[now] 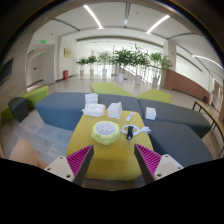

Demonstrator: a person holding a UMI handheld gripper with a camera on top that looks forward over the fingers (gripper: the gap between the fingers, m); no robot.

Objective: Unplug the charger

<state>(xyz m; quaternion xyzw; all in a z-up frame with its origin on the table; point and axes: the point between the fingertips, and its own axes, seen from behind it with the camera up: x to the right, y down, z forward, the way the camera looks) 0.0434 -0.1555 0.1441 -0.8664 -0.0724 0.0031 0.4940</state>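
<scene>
A yellow table (112,150) stands just ahead of my fingers. On it, beyond the fingers, lies a small white charger-like block (128,119) with a short black cable or plug (129,131) beside it. A pale round white-and-green object (105,133) lies to its left. My gripper (112,160) is open and empty, its magenta pads (80,158) apart over the near end of the table. The fingers touch nothing.
A white box (92,102) and other white items (115,109) stand at the table's far end, one more (150,113) at its right. Grey-blue and green sofas (60,105) surround the table. Potted plants (125,60) line the lobby behind.
</scene>
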